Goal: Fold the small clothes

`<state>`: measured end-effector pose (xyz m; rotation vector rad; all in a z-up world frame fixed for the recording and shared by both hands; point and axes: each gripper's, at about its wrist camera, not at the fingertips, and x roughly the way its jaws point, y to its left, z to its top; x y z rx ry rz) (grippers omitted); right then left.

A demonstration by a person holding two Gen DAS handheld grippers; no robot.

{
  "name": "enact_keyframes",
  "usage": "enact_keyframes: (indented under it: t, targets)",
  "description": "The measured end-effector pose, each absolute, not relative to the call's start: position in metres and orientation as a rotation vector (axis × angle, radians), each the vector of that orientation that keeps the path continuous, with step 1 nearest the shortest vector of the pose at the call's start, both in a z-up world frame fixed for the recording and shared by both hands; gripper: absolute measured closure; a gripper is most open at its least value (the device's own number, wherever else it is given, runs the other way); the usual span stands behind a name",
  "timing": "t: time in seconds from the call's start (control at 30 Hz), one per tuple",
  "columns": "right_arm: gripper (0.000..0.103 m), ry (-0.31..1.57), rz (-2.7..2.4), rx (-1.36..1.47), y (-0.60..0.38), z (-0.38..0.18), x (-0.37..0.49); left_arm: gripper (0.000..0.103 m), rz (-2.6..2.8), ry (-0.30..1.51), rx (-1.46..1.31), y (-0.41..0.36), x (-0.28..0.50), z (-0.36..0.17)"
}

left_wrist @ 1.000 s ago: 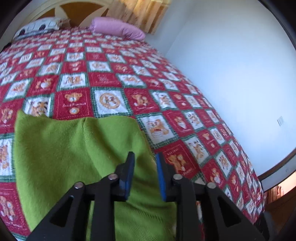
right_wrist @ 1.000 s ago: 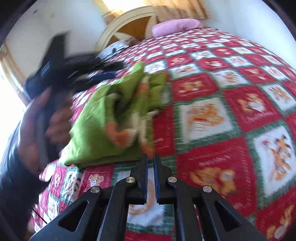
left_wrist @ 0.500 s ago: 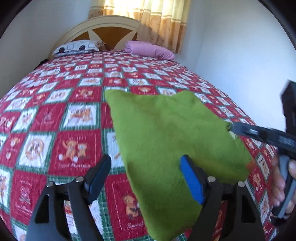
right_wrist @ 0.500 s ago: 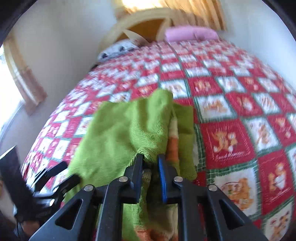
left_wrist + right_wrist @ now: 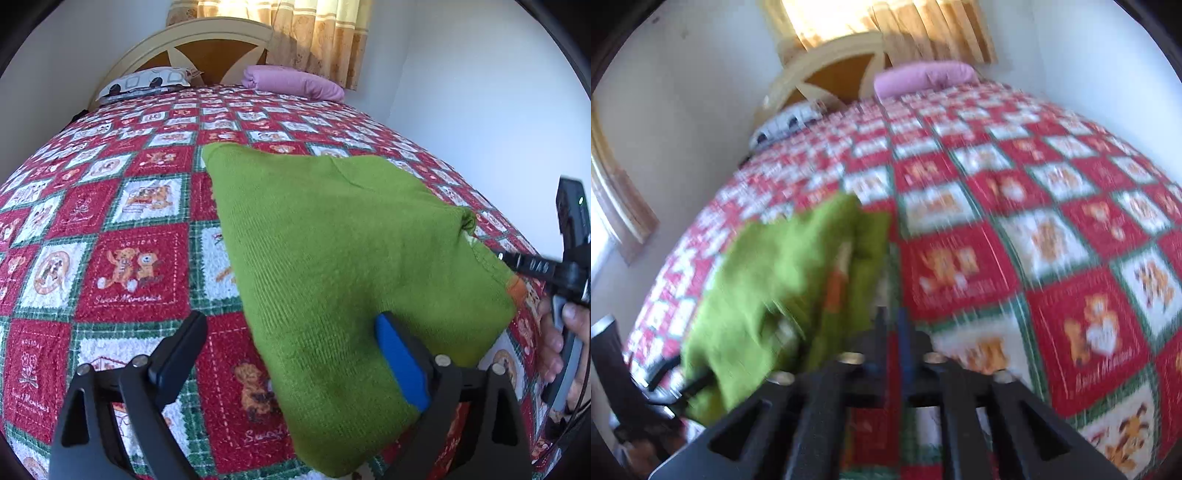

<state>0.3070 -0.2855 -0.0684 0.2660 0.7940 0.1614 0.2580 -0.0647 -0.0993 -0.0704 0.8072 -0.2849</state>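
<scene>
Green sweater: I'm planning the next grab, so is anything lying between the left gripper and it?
Nothing visible is in the way. The green sweater lies on the quilt, its near edge already between the left gripper's opening jaws, unpressed.

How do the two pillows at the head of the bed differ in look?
The pink pillow is one plain colour; the white pillow has a dark printed pattern. The pink pillow lies toward the curtain side, the white pillow on the other side, before the headboard. Both rest at the far end of the quilt.
</scene>
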Motion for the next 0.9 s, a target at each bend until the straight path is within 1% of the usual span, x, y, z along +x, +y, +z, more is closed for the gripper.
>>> enact_keyframes:
  t: [0.03,0.07,0.13,0.2,0.23,0.27,0.3,0.33,0.37,0.5,0.57,0.67,0.73,0.8,0.83,0.87,0.9]
  targets:
    - [0.038,0.785,0.183,0.277,-0.283,-0.063,0.312,0.007,-0.284,0.808,-0.071,-0.065,0.258,-0.100]
    - [0.035,0.765,0.207,0.294,-0.280,-0.059,0.317,0.006,-0.285,0.808,-0.074,-0.065,0.257,-0.100]
    - [0.036,0.769,0.245,0.295,-0.267,-0.053,0.332,0.006,-0.287,0.808,-0.081,-0.064,0.257,-0.101]
    - [0.039,0.806,0.261,0.283,-0.253,-0.055,0.348,0.004,-0.284,0.801,-0.087,-0.063,0.255,-0.101]
    - [0.045,0.830,0.282,0.283,-0.246,-0.059,0.352,0.004,-0.283,0.798,-0.090,-0.063,0.254,-0.101]
    - [0.063,0.884,0.302,0.268,-0.236,-0.068,0.361,0.002,-0.279,0.796,-0.095,-0.062,0.254,-0.101]
    - [0.077,0.926,0.296,0.243,-0.228,-0.075,0.366,0.001,-0.278,0.792,-0.100,-0.061,0.254,-0.100]
    - [0.088,0.942,0.278,0.204,-0.221,-0.080,0.367,0.001,-0.280,0.788,-0.106,-0.060,0.253,-0.100]
    - [0.092,0.927,0.273,0.174,-0.219,-0.080,0.364,0.000,-0.282,0.786,-0.112,-0.060,0.253,-0.100]
    - [0.094,0.845,0.236,0.210,-0.241,-0.067,0.346,0.000,-0.285,0.738,-0.148,-0.053,0.247,-0.094]
    - [0.094,0.870,0.208,0.217,-0.251,-0.075,0.348,0.000,-0.286,0.727,-0.158,-0.052,0.245,-0.093]
    - [0.093,0.927,0.206,0.188,-0.251,-0.096,0.356,0.000,-0.296,0.792,-0.129,-0.059,0.255,-0.100]
    - [0.092,0.918,0.208,0.206,-0.254,-0.093,0.362,0.000,-0.297,0.839,-0.108,-0.064,0.260,-0.105]
    - [0.088,0.920,0.212,0.216,-0.256,-0.090,0.364,0.000,-0.291,0.824,-0.110,-0.063,0.258,-0.102]
    - [0.077,0.918,0.200,0.198,-0.255,-0.086,0.362,0.000,-0.283,0.804,-0.115,-0.061,0.255,-0.099]
    - [0.060,0.909,0.175,0.168,-0.254,-0.080,0.359,0.000,-0.280,0.786,-0.123,-0.059,0.253,-0.095]
    - [0.058,0.884,0.143,0.131,-0.252,-0.073,0.355,0.000,-0.260,0.767,-0.141,-0.054,0.252,-0.088]
